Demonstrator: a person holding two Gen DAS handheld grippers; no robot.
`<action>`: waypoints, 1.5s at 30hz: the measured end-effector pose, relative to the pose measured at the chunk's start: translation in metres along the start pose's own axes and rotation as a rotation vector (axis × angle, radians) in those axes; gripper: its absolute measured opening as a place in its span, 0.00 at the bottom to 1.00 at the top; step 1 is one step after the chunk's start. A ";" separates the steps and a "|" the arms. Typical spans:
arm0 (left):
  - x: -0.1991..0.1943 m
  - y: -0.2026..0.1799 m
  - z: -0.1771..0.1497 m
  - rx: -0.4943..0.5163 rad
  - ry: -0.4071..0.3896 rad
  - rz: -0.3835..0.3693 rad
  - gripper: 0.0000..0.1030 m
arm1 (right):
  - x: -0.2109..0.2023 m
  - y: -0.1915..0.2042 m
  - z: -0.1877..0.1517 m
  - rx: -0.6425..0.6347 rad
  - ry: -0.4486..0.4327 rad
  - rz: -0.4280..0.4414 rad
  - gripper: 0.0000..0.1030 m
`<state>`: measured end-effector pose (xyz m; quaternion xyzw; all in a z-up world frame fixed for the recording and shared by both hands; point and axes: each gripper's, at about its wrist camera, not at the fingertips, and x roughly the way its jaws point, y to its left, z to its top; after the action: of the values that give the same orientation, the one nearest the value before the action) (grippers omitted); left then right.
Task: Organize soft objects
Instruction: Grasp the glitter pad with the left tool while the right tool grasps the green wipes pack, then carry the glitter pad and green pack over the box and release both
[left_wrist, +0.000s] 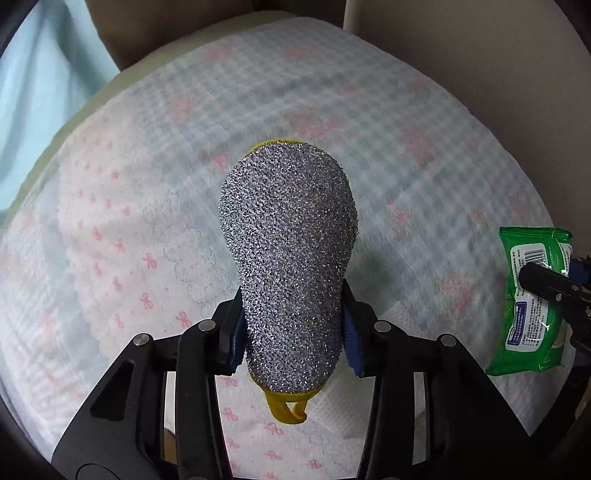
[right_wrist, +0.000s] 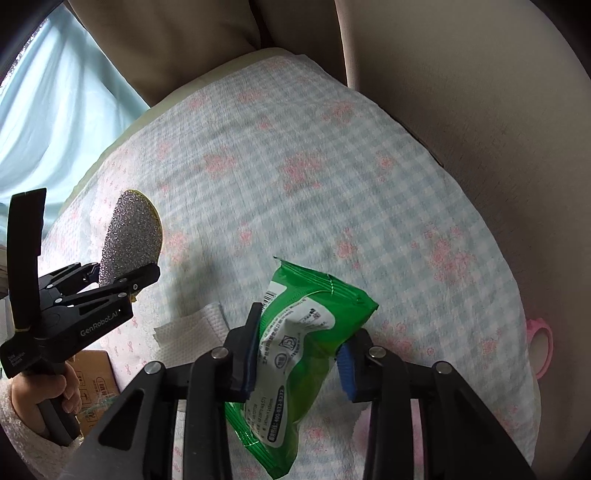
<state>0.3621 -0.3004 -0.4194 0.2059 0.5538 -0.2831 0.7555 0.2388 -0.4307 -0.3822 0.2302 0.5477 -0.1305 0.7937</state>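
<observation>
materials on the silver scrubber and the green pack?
Scouring sponge: glittery metallic-looking mesh, knobbly and sparkling, over a yellow backing, likely foam or cloth. Wet-wipes pack: thin glossy plastic film, crinkled, with a serrated sealed end and a white printed label.

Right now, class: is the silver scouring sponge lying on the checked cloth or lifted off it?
Lifted. The left gripper clamps the silver scouring sponge at its narrow end, and it hangs clear above the checked cloth.
</observation>
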 end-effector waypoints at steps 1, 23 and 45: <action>-0.008 0.001 0.001 -0.002 -0.008 0.001 0.37 | -0.007 0.001 0.001 0.002 -0.008 0.006 0.31; -0.264 0.067 -0.099 -0.159 -0.213 0.040 0.37 | -0.221 0.120 -0.028 -0.154 -0.207 0.139 0.29; -0.322 0.248 -0.311 -0.337 -0.152 0.073 0.37 | -0.195 0.354 -0.187 -0.391 -0.126 0.190 0.29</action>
<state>0.2276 0.1456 -0.2066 0.0744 0.5268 -0.1735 0.8288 0.1789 -0.0399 -0.1773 0.1139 0.4878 0.0396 0.8646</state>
